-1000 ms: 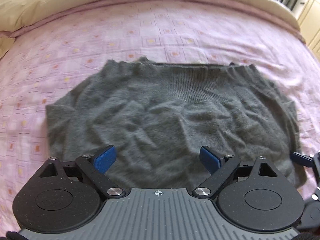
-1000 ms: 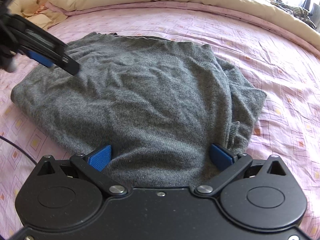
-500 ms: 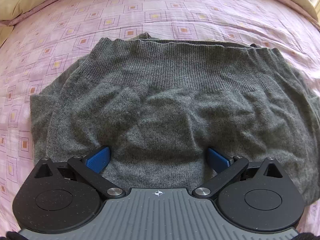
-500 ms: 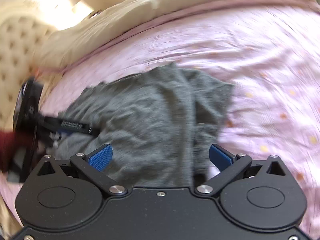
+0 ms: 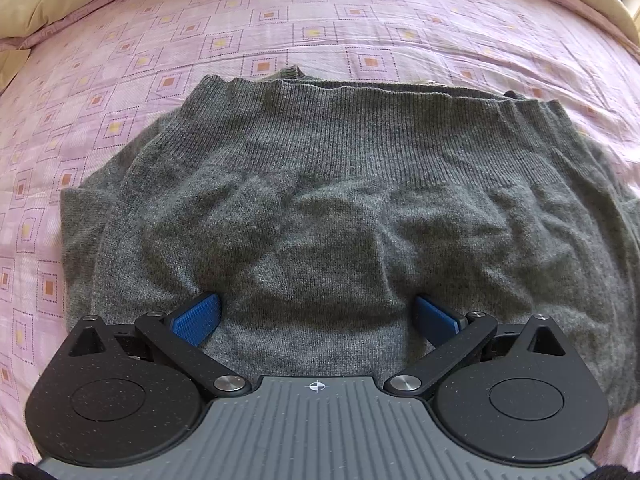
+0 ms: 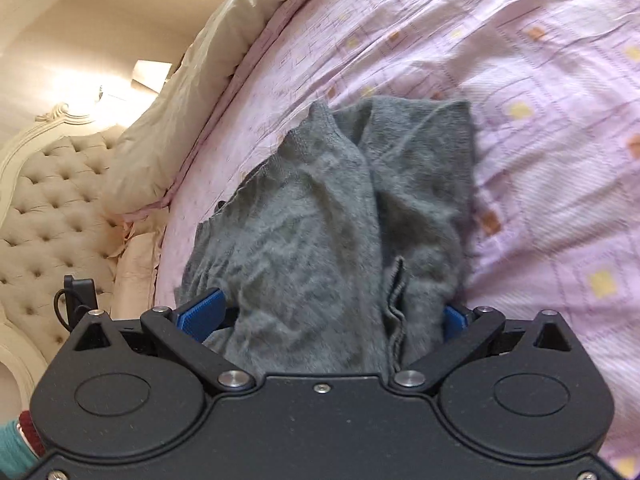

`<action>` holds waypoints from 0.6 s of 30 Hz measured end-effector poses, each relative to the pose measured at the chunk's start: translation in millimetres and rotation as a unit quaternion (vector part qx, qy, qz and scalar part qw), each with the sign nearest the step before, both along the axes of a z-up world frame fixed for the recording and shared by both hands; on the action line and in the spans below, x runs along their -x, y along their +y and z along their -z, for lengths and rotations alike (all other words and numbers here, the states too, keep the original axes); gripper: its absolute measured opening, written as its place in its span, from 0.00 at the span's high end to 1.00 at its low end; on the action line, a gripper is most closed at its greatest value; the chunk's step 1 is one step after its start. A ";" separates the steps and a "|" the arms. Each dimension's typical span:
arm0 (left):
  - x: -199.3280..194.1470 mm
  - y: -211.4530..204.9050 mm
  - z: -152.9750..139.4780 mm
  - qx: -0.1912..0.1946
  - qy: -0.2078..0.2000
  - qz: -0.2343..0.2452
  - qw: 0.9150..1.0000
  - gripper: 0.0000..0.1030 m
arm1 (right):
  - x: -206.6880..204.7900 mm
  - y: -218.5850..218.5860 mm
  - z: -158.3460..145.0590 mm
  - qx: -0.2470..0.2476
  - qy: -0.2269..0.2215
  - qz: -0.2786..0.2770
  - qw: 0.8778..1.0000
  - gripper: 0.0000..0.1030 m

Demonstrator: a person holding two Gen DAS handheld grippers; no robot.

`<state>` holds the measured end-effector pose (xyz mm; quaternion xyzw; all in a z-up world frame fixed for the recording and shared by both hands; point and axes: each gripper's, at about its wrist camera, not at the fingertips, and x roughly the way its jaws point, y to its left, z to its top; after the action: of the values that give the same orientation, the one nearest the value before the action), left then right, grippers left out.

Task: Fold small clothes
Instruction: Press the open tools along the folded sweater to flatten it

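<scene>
A: Logging the grey knitted wool sweater [image 5: 340, 208]: it is lying on the pink bedsheet with the square pattern [image 5: 320, 20], ribbed hem at the far side, body rumpled, part of the left side tucked under in a second layer.

B: And the left gripper [image 5: 316, 316]?

A: It is hovering low over the near edge of the knit. Blue fingertips [image 5: 196, 316] are standing wide apart with fabric showing between them, nothing pinched. I cannot tell whether the pads are touching the wool or sitting just above it.

B: Why there?

A: My judgement: it is straddling the near edge, either to anchor it or to line up a grip for the next fold.

B: Right gripper [image 6: 324, 316]?

A: Also spread. It is viewing the sweater end-on, along its right side. Grey fabric, including a loose seamed edge [image 6: 396, 292], is bunching up between the blue fingertips [image 6: 200, 314] and hiding most of the right-hand one. The jaws are too far apart to be clamping it.

B: So the cloth is only resting in the gap?

A: That is how it is reading. Probably it is being set to close on that layered side so the side can be carried across.

B: Surroundings?

A: Cream duvet [image 6: 192, 80] is lying along the sheet's edge; tufted beige headboard [image 6: 44, 208] is standing beyond it.
</scene>
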<state>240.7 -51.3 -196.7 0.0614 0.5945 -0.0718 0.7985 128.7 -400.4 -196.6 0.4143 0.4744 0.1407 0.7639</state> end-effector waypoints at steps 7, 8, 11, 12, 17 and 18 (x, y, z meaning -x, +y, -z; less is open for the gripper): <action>-21.6 -14.2 -24.9 0.034 -0.022 -0.015 0.999 0.08 | -10.0 8.5 -0.5 0.010 -0.004 -0.023 1.000 0.00; -27.4 -20.4 -25.2 0.030 -0.025 -0.008 0.999 0.08 | -8.1 7.4 -0.8 0.010 -0.006 -0.023 1.000 0.00; -47.0 -36.8 -15.2 0.015 -0.021 0.008 1.000 0.08 | -7.3 5.8 0.0 0.004 -0.005 -0.022 1.000 0.00; -52.8 -41.2 -9.5 0.007 -0.017 0.011 1.000 0.08 | -7.6 5.3 0.1 0.003 -0.003 -0.022 1.000 0.00; -72.4 -49.1 4.7 -0.001 -0.018 0.000 1.000 0.00 | -7.3 3.8 -0.3 0.002 0.000 -0.021 1.000 0.00; -75.1 -49.0 5.9 0.000 -0.016 -0.004 1.000 0.00 | -6.1 3.3 0.2 0.000 -0.001 -0.019 1.000 0.00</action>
<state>315.8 -100.4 -202.6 0.0596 0.5820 -0.0676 0.8082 134.9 -397.1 -196.8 0.4051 0.4809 0.1557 0.7618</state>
